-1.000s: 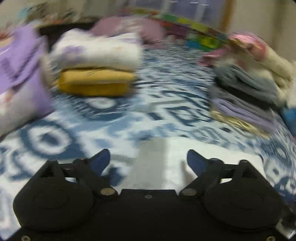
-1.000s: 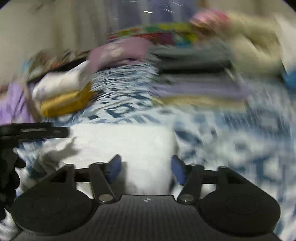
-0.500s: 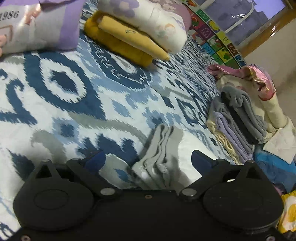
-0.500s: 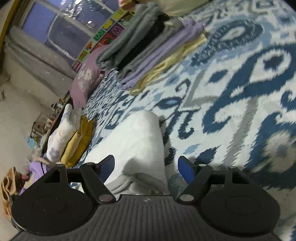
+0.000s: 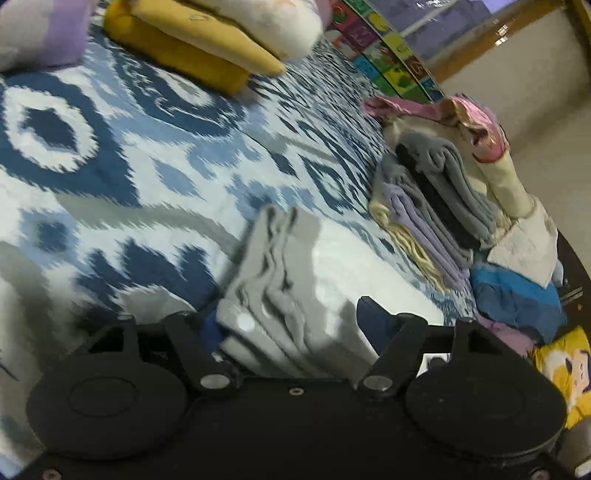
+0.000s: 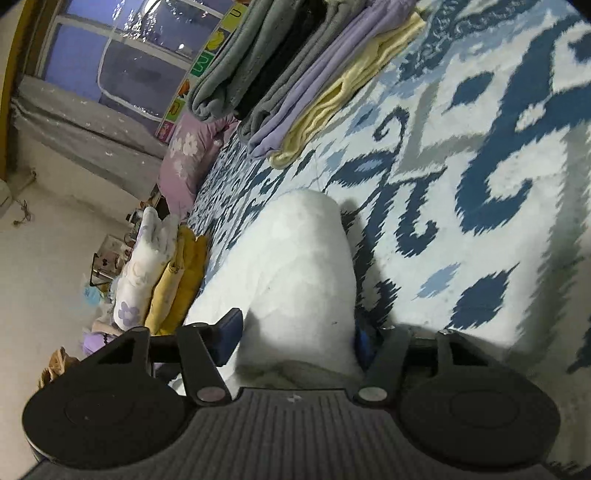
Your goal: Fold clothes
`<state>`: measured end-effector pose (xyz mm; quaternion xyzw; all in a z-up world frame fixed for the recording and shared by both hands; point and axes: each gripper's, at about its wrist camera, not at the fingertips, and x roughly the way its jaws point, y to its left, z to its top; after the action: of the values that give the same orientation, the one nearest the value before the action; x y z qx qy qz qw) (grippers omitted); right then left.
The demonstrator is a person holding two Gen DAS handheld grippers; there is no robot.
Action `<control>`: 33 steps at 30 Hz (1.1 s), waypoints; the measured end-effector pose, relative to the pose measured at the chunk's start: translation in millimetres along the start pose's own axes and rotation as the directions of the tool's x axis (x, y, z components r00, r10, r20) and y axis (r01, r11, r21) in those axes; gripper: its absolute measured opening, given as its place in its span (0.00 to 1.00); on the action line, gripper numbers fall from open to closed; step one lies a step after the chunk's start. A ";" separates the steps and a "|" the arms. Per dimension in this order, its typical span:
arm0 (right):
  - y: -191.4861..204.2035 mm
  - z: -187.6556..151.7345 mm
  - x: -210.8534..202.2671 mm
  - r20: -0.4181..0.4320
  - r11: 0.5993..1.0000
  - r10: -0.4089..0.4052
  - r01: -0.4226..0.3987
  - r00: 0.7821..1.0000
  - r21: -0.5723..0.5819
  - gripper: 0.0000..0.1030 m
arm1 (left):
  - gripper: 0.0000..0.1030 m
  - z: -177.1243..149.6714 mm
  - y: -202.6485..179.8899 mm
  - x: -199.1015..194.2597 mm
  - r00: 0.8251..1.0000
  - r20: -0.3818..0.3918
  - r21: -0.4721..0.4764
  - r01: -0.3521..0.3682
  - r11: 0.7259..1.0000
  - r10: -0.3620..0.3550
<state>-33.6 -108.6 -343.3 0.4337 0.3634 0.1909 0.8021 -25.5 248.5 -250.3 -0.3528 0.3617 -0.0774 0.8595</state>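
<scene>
Left wrist view: at far left, a purple-and-white pillow; next, a mustard garment under a white floral bundle, both on the blue-patterned bedspread. Centre, left gripper spread around the layered edge of the folded white garment, not visibly pinching. Further right, a stack of grey, black, lilac and yellow folded clothes.

Right wrist view: right gripper spread astride the same white garment, fingertips beside its flanks; stack beyond, upper centre.
</scene>
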 end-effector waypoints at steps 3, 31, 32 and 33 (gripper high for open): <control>0.7 -2.6 -1.3 0.007 1.000 -0.001 0.001 1.000 -0.005 0.41 | 0.48 -5.5 -3.2 3.7 1.000 -0.003 0.015 0.025 1.000 -0.025; -144.8 25.8 -338.8 0.671 0.990 -0.142 0.107 0.728 0.094 0.33 | 0.34 -172.6 -322.6 158.4 0.780 -0.463 0.161 0.541 0.825 -0.421; -155.2 30.9 -347.1 0.694 0.986 -0.165 0.118 0.701 0.116 0.33 | 0.34 -181.3 -339.2 168.1 0.766 -0.482 0.174 0.559 0.811 -0.425; -165.3 35.7 -354.3 0.714 0.983 -0.185 0.123 0.676 0.138 0.33 | 0.34 -190.0 -355.9 177.8 0.752 -0.501 0.188 0.577 0.795 -0.427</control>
<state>-243.3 -439.7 -320.5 0.4727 0.0605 -0.0781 0.8757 18.7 -188.2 -208.3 -0.2621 0.4153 -0.4447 0.7490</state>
